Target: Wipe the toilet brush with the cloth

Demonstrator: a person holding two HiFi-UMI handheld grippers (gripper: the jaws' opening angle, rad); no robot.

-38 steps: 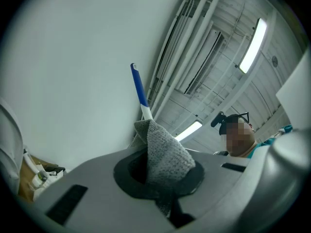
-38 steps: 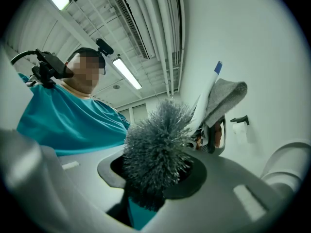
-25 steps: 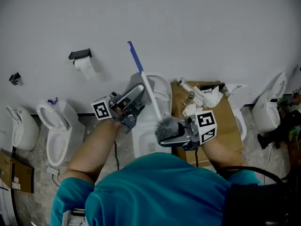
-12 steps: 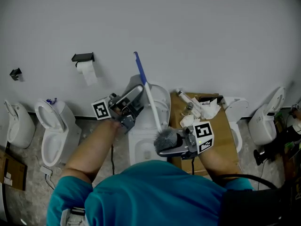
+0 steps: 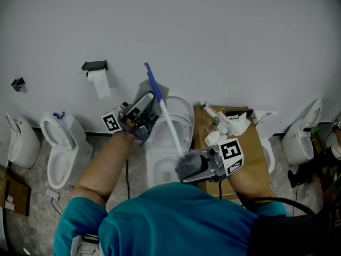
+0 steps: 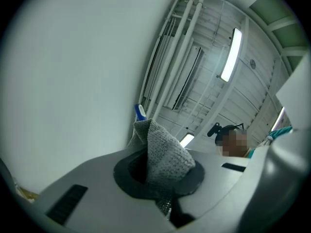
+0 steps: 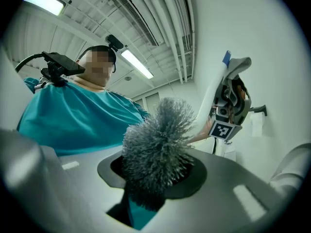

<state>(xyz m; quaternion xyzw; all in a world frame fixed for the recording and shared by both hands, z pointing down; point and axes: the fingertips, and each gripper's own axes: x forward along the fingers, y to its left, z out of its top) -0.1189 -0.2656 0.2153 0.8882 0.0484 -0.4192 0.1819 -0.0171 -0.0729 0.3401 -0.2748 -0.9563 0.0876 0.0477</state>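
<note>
The toilet brush has a white handle (image 5: 169, 128) with a blue end (image 5: 151, 76) and a grey bristle head (image 5: 187, 164). My right gripper (image 5: 201, 167) is shut on the bristle head (image 7: 155, 144) and holds the brush slanting up to the left. High on the handle, just below the blue end, my left gripper (image 5: 149, 103) is shut on a grey cloth (image 5: 155, 92). In the left gripper view the cloth (image 6: 163, 154) stands up between the jaws with the blue end (image 6: 140, 112) behind it. The right gripper view shows the left gripper (image 7: 232, 98) and cloth (image 7: 239, 64) against the handle (image 7: 211, 98).
An open white toilet (image 5: 160, 159) stands right below the brush, with two more toilets (image 5: 61, 143) to the left and others at the right. A cardboard box (image 5: 250, 137) with bottles and crumpled paper stands beside it. A toilet roll holder (image 5: 96, 68) hangs on the wall.
My left gripper has slid up the handle with the cloth, toward the blue end. The brush now leans further left. The right gripper has stayed on the bristle head.
</note>
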